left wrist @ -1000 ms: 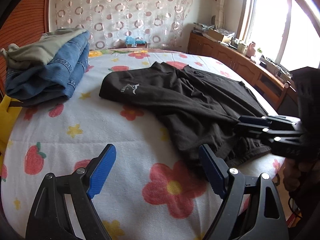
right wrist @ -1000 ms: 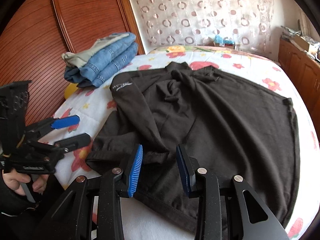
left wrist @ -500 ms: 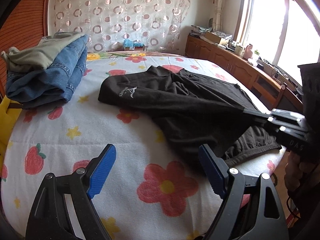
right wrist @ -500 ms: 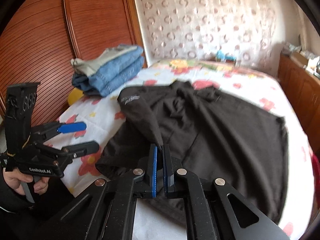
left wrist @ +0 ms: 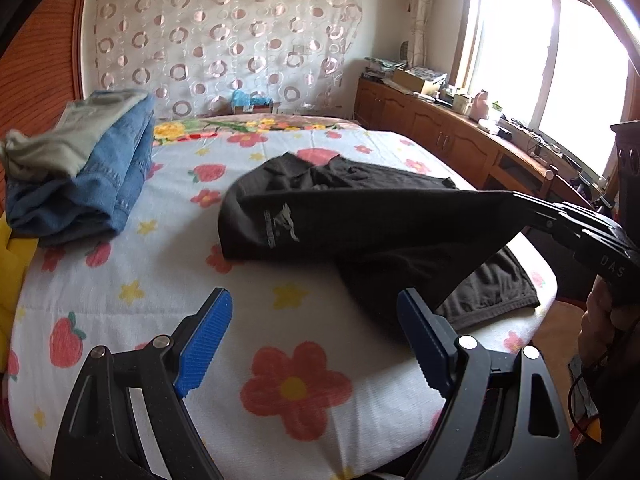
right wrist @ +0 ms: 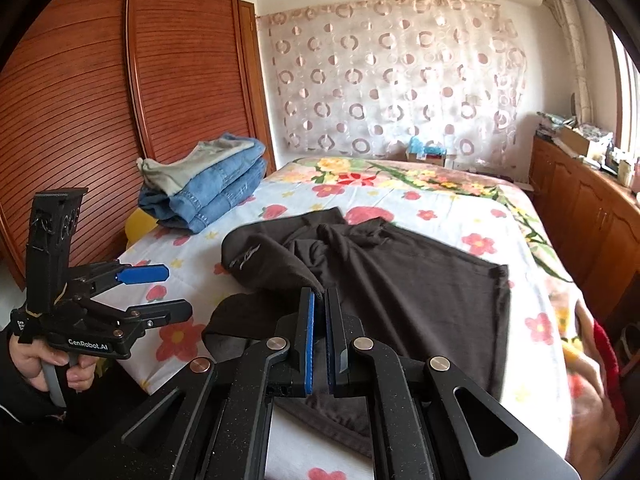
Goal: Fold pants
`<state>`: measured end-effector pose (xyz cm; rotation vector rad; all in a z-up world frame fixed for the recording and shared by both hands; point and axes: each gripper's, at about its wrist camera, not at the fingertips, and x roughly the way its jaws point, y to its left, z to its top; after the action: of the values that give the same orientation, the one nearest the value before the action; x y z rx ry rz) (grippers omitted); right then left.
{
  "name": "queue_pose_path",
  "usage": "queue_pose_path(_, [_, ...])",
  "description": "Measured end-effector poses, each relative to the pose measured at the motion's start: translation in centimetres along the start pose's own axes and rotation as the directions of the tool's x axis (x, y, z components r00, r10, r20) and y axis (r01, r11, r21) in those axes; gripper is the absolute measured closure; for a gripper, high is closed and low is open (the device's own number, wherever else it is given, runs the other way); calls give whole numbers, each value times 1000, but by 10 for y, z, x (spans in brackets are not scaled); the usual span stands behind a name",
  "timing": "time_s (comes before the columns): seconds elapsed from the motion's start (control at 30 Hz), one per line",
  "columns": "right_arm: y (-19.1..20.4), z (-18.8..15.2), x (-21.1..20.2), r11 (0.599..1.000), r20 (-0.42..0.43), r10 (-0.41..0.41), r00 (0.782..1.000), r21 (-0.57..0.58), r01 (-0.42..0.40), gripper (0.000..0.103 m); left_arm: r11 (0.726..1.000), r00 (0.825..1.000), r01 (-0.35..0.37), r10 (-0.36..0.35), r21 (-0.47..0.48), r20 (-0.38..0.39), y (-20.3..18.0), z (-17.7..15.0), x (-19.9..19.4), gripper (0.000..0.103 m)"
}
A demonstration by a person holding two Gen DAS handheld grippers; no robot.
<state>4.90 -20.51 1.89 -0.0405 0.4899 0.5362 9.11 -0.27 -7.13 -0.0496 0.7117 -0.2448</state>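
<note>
Black pants (left wrist: 360,220) lie spread on the flowered bedspread (left wrist: 160,280), with a grey logo on the part that faces up. My right gripper (right wrist: 318,292) is shut on a fold of the black pants (right wrist: 400,280) near their front edge and holds that fabric taut above the bed. In the left wrist view the right gripper (left wrist: 520,200) comes in from the right with the cloth stretched from its tips. My left gripper (left wrist: 312,304) is open over bare bedspread, just left of the pants' front corner, with nothing between its blue pads. The left gripper (right wrist: 176,290) also shows at the bed's left front.
A stack of folded jeans (left wrist: 92,176) with a grey-green garment on top lies at the bed's far left. A wooden wardrobe (right wrist: 100,100) stands behind it. Wooden cabinets (left wrist: 460,140) run under the window on the right. A hand (right wrist: 40,364) grips the left tool.
My right gripper closed on the pants' fabric, then rose and drew it up off the bed. The left gripper stayed open and barely rose.
</note>
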Motion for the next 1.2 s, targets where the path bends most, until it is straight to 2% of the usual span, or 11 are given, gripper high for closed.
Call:
queue_pose_path(0.27, [0, -6, -25, 999, 53, -50, 997, 11, 49, 99, 999, 999, 29, -30, 26, 15, -15, 12, -2, 18])
queue_pose_path(0.47, [0, -24, -30, 994, 35, -103, 994, 38, 102, 99, 998, 999, 45, -46, 49, 8, -27, 15, 2, 18])
queue_pose_path(0.77, [1, -63, -31, 981, -57, -173, 983, 83, 178, 99, 993, 998, 64, -62, 99, -19, -46, 17, 15, 18])
queue_pose_path(0.97, [-4, -87, -18, 974, -148, -151, 977, 144, 173, 99, 990, 996, 71, -63, 120, -66, -54, 6, 28, 18])
queue_pose_path(1.2, [-4, -79, -13, 972, -170, -149, 974, 156, 176, 99, 988, 993, 66, -51, 140, -104, -61, -1, 37, 18])
